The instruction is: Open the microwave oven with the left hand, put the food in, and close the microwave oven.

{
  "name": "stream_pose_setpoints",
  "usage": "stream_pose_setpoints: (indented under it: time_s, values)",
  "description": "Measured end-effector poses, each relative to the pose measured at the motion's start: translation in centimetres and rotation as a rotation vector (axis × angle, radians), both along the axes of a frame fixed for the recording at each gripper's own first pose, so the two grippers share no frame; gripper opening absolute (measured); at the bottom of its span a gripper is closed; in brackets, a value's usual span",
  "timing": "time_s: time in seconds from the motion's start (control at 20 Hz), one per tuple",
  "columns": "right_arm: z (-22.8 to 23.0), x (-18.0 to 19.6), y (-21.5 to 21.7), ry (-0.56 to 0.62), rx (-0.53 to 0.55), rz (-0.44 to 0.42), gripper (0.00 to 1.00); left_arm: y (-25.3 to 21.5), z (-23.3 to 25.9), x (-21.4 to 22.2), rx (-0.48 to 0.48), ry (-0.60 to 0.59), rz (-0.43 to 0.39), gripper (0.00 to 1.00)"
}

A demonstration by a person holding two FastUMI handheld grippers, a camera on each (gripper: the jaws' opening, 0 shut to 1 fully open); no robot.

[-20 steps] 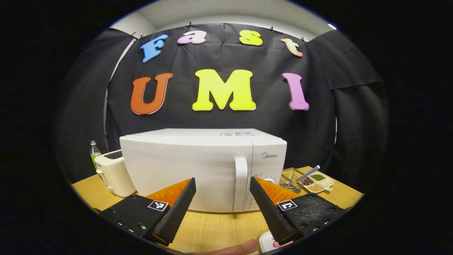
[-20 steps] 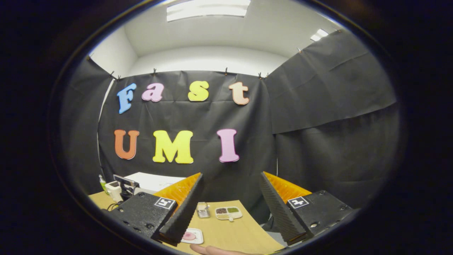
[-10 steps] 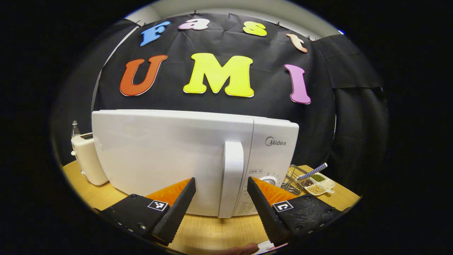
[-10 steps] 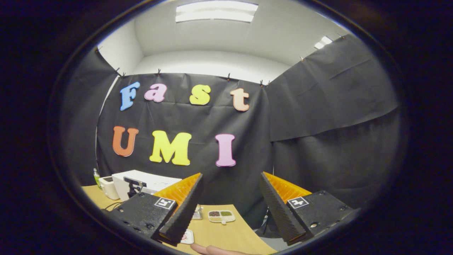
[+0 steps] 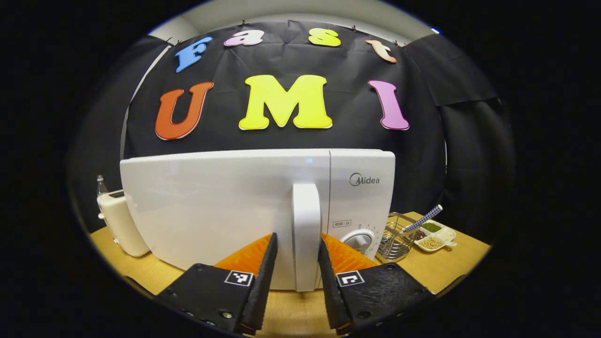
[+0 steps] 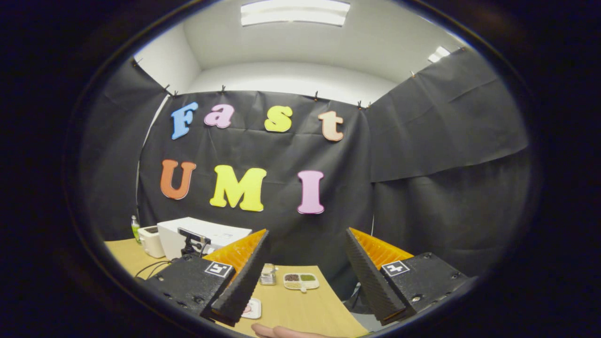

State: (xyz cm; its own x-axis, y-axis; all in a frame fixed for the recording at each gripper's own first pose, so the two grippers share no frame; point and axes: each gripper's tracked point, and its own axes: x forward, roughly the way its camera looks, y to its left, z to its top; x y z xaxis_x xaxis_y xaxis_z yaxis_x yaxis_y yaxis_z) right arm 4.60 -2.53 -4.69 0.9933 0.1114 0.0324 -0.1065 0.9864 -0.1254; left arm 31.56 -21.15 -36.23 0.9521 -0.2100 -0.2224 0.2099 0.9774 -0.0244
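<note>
Left gripper view is giving us the step in hand: we are taking hold of the door handle [image 5: 306, 234] of the microwave oven [image 5: 253, 211] with the left gripper [image 5: 296, 281], so opening is only just starting. Nearest us, its jaws are standing narrowly apart, one on each side of the white upright handle; whether the pads are pressing on it yet we cannot tell, since a thin gap seems to show on either side. Beyond them the door is sitting flush and shut, the dial panel is to its right, and farther off a wire basket [image 5: 394, 241] and a divided dish [image 5: 434, 236] of beans are resting on the worktop [image 5: 436, 270], with a toaster [image 5: 119, 223] to the oven's left. We are judging that the next move calls for squeezing fully on the handle, then pulling back in an arc around the hinge on the door's left edge. In the right gripper view the right gripper [image 6: 305, 281] is hanging with its jaws wide apart and holding nothing; past its left finger the food plate [image 6: 251, 309] is lying on the worktop, and the oven is well beyond. Compared with a second ago, we are much closer to the oven, the left jaws are narrower, and the handle is now between them; the right gripper is barely shifting.
</note>
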Motion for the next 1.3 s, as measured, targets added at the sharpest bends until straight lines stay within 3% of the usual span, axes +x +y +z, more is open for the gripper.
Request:
stream_pose_setpoints:
  time_s: [0.05,0.1,0.15,0.2,0.25,0.3,0.5,1.1,1.15,1.2,1.25,1.3]
  values:
    - [-0.1,-0.1,0.0,0.009,-0.004,0.003,1.00,0.0,0.1,0.0,0.026,-0.005,0.015,0.33]
    - [-0.2,-0.1,0.0,0.015,-0.007,0.004,1.00,0.1,0.1,0.1,0.046,0.003,0.030,0.23]
    - [-0.3,-0.2,-0.2,0.019,-0.009,0.001,1.00,0.1,0.2,0.0,0.036,0.007,0.036,0.23]
    - [-0.3,-0.3,-0.5,0.021,-0.009,-0.003,1.00,0.1,-0.1,0.0,0.014,0.026,0.039,0.14]
    - [-0.3,-0.4,-0.7,0.021,-0.008,-0.007,1.00,0.0,-0.2,0.1,-0.015,0.036,0.037,0.14]
    - [-0.4,-0.4,-1.1,0.023,-0.006,-0.013,1.00,-0.2,-0.2,-0.1,-0.021,0.046,0.033,0.05]
    - [-0.5,-0.7,-1.4,0.031,-0.011,-0.023,1.00,0.0,-0.7,-0.3,-0.029,0.076,0.000,0.05]
    - [0.0,-2.9,1.3,0.032,0.022,0.026,1.00,5.5,1.3,-11.1,-0.034,0.000,-0.097,0.02]
    - [0.2,-3.2,1.6,0.028,0.018,0.027,0.91,6.4,1.4,-12.1,-0.046,0.004,-0.100,0.02]
    - [0.4,-3.5,1.9,0.024,0.007,0.030,0.91,7.2,1.6,-13.0,-0.036,0.005,-0.101,0.02]
    - [0.6,-3.9,2.3,0.017,-0.002,0.033,1.00,8.2,1.9,-14.0,-0.018,-0.001,-0.099,0.02]
    - [0.9,-4.3,2.8,0.009,-0.009,0.037,1.00,9.3,2.1,-14.8,-0.006,-0.009,-0.092,0.02]
